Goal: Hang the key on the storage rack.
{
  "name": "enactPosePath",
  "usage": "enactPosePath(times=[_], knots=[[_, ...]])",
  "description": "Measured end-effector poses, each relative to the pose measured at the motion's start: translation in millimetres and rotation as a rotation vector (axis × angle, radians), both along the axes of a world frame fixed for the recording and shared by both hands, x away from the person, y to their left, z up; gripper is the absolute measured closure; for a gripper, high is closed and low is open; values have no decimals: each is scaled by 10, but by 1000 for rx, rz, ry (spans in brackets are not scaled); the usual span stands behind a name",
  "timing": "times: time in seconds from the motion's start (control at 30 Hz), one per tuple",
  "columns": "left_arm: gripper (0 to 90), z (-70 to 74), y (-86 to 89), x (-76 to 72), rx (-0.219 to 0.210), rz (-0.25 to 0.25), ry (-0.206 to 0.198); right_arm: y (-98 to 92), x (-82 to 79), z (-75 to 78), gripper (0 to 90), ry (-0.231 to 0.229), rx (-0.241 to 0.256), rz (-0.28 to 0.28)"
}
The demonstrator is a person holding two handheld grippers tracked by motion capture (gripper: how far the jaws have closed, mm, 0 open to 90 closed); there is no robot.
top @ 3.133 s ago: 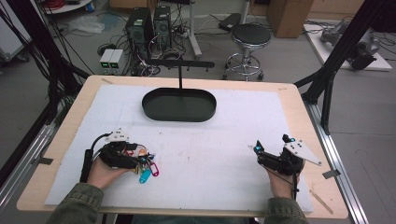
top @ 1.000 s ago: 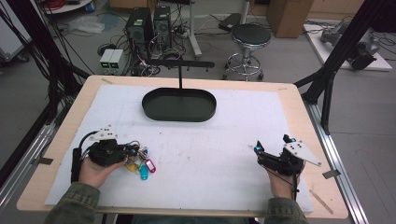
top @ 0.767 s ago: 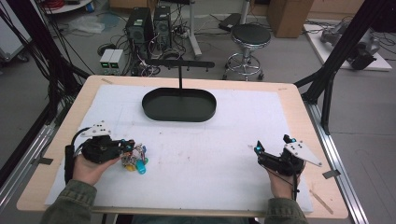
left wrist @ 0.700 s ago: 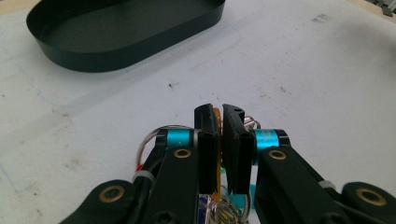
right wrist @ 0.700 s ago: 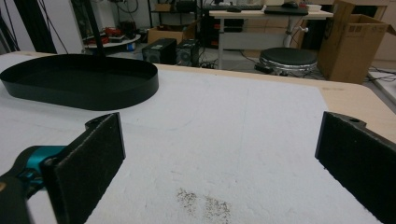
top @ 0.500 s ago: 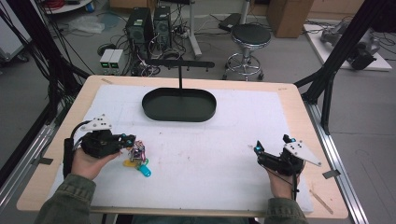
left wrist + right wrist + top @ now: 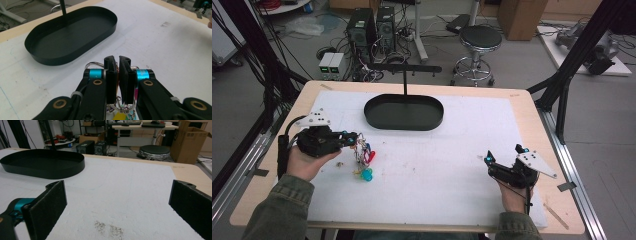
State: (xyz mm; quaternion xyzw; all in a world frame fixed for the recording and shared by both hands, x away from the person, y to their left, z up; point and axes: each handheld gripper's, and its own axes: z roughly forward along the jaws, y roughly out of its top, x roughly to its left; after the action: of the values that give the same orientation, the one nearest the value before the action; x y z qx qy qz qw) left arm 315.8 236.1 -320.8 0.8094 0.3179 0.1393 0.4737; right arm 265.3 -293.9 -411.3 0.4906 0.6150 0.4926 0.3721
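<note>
From the high view I am seeing my left gripper [image 7: 353, 139] holding a bunch of keys [image 7: 363, 155] near the left edge of the counter [image 7: 522, 107]. The bunch is hanging from the jaws, with wire rings, a red tag and a turquoise piece at the bottom that is touching or just above the white sheet [image 7: 452, 160]; I cannot tell which. A small pale bit is lying on the sheet just beside the bunch.

The left gripper view is giving me what the high view cannot: the jaws are almost together, pinching a thin ring between the pads, with more rings and a yellow and a pink tag bunched under them.

My right gripper [image 7: 504, 154] is sitting near the right front corner, well apart from the keys. Its own view is showing the jaws spread wide with nothing between them, and a patch of dark specks [image 7: 107, 227] on the sheet ahead.

The black oval tray [image 7: 404, 112] is standing near the far edge, in the middle. The left gripper view is looking straight into it, and its floor is bare. A thin post [image 7: 405, 82] with a crossbar is rising from its far side.
</note>
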Motion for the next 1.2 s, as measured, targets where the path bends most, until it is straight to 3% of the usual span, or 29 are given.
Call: enactPosePath(times=[0.47,0.6,0.67,0.9,1.2], knots=[[848,266,-51,101,-6,-10,-44,-8,0,1,4,0,0,0],[875,349,-30,151,-46,-8,-43,-7,1,1,4,0,-1,-1],[876,346,-57,184,2,-11,-45,-8,5,-1,5,-2,-3,2],[876,387,-105,208,-46,-30,-55,-9,2,-1,4,2,5,-2],[876,688,-129,282,-29,-26,-97,-13,-2,1,4,1,3,-1]])
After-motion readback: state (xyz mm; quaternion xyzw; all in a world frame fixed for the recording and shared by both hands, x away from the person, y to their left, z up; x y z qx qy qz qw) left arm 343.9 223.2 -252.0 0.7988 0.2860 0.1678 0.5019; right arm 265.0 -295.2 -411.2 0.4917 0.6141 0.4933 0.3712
